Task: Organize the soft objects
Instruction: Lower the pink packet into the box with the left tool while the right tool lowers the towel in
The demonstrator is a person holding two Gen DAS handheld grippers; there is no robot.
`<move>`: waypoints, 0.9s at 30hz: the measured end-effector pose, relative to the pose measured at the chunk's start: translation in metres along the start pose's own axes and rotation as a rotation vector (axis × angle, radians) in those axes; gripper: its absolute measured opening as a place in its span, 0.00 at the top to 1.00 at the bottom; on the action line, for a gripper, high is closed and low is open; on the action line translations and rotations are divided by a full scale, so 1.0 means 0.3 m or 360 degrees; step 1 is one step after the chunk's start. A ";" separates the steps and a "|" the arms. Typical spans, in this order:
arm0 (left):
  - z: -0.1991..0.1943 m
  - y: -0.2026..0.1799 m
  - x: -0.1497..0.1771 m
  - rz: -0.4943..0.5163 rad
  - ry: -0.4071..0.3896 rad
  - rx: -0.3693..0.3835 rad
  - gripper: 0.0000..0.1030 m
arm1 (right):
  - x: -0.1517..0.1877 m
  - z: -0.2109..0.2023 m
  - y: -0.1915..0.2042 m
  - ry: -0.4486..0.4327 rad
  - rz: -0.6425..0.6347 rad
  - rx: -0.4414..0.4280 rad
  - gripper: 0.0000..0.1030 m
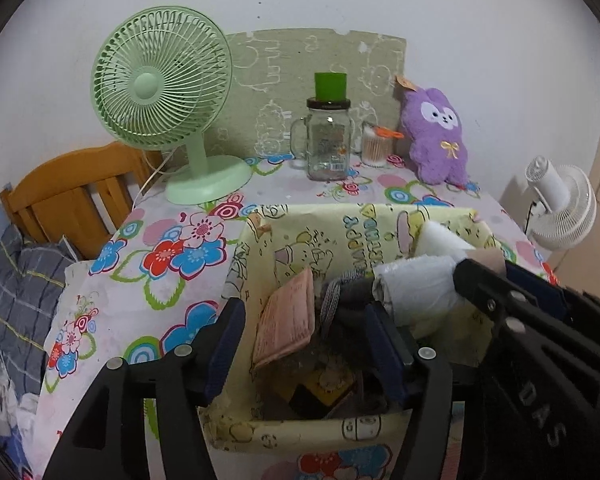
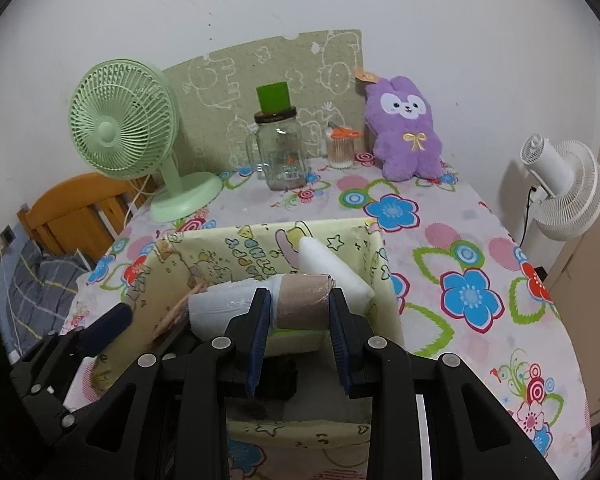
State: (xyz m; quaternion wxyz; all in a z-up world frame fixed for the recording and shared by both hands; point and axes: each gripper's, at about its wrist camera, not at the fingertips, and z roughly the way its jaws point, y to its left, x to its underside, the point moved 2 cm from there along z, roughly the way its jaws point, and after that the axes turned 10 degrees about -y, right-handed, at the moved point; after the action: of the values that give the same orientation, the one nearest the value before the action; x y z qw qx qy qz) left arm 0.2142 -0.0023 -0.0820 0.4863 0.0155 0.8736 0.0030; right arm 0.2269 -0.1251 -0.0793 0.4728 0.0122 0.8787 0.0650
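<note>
We hold the right gripper [image 2: 300, 312] over the pale yellow cartoon-print fabric box [image 2: 388, 280] near the table's front edge, its blue pads clamped on a soft roll wrapped in clear film [image 2: 300, 294], beige at one end, white at the other. It lies across the box's open top, touching a white foam block [image 2: 324, 264] propped in the far right corner. Our left gripper [image 1: 306, 340] hangs open inside the box, gripping nothing, above a pink pad [image 1: 286, 320] and grey knit cloth [image 1: 340, 292].
</note>
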 end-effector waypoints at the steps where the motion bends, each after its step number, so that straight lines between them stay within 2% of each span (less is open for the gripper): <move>1: -0.003 -0.001 0.002 0.0005 0.0004 0.0003 0.36 | 0.001 0.001 -0.003 -0.0006 0.0000 0.0000 0.69; 9: -0.023 -0.019 0.024 0.0043 0.0037 -0.0053 0.34 | 0.024 0.012 0.009 -0.0001 -0.0025 0.0039 0.67; 12: -0.032 -0.018 0.028 0.0034 0.0053 -0.0050 0.34 | 0.030 0.017 0.008 0.0015 -0.0029 0.0011 0.60; 14: -0.041 -0.016 0.031 0.0020 0.0063 -0.0034 0.30 | 0.031 0.017 0.009 0.0017 -0.0022 -0.0021 0.43; 15: -0.047 -0.016 0.032 0.0012 0.0067 -0.0022 0.29 | 0.031 0.013 0.012 0.0012 -0.0017 -0.0046 0.38; 17: -0.056 -0.021 0.032 0.0012 0.0060 -0.0013 0.25 | 0.032 0.003 0.021 0.0002 -0.0017 -0.0073 0.19; 18: -0.064 -0.022 0.032 0.0012 0.0050 -0.0012 0.24 | 0.032 -0.002 0.022 0.0002 -0.0010 -0.0073 0.16; 27: -0.119 -0.035 0.021 0.0020 -0.0004 -0.0016 0.14 | 0.024 -0.060 0.018 -0.0003 -0.0010 -0.0084 0.13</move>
State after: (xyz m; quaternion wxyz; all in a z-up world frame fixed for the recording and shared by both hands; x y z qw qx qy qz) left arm 0.1803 -0.0124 -0.0689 0.4875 0.0185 0.8729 0.0105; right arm 0.2078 -0.1211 -0.0747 0.4740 -0.0029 0.8763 0.0865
